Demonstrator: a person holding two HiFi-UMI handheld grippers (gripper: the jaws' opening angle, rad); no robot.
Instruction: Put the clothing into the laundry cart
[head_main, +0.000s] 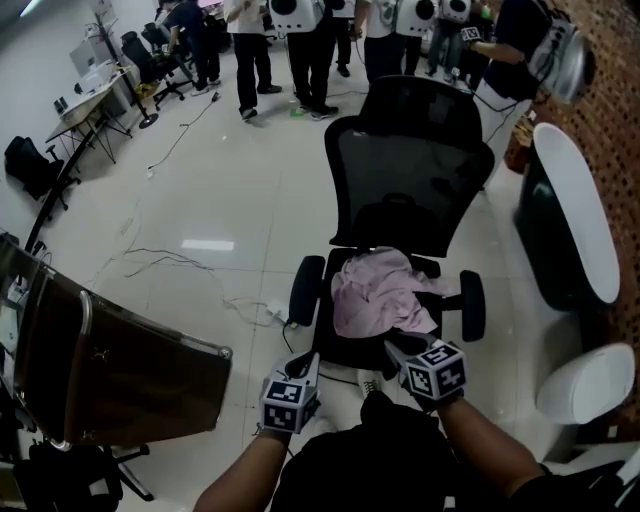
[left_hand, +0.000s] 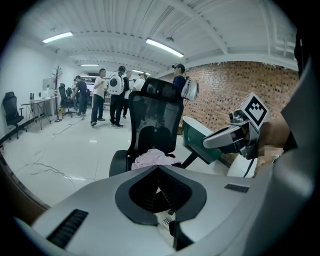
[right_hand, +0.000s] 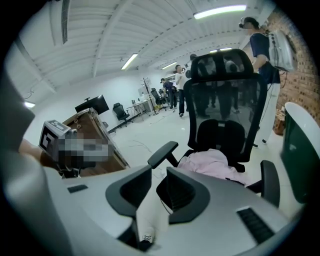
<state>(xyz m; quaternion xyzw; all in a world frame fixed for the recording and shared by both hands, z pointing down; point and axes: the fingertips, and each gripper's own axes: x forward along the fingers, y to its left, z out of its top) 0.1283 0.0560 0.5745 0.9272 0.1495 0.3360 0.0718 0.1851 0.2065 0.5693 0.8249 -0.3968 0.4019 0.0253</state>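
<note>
A pink garment (head_main: 375, 290) lies crumpled on the seat of a black mesh office chair (head_main: 410, 170). My right gripper (head_main: 395, 345) sits at the seat's near edge, just short of the cloth. In the right gripper view the garment (right_hand: 212, 162) lies beyond the right gripper (right_hand: 159, 171), whose jaws stand a little apart with none of the cloth between them. My left gripper (head_main: 310, 362) hovers left of the seat's front. In its own view the left gripper (left_hand: 159, 167) has its tips together, empty, and the garment (left_hand: 152, 159) lies ahead. The brown laundry cart (head_main: 110, 360) stands at my left.
Cables (head_main: 170, 265) and a power strip (head_main: 272, 312) lie on the white floor left of the chair. Dark green seats with white tops (head_main: 570, 220) line the brick wall on the right. Several people (head_main: 310, 50) stand at the back, and desks (head_main: 90, 100) stand far left.
</note>
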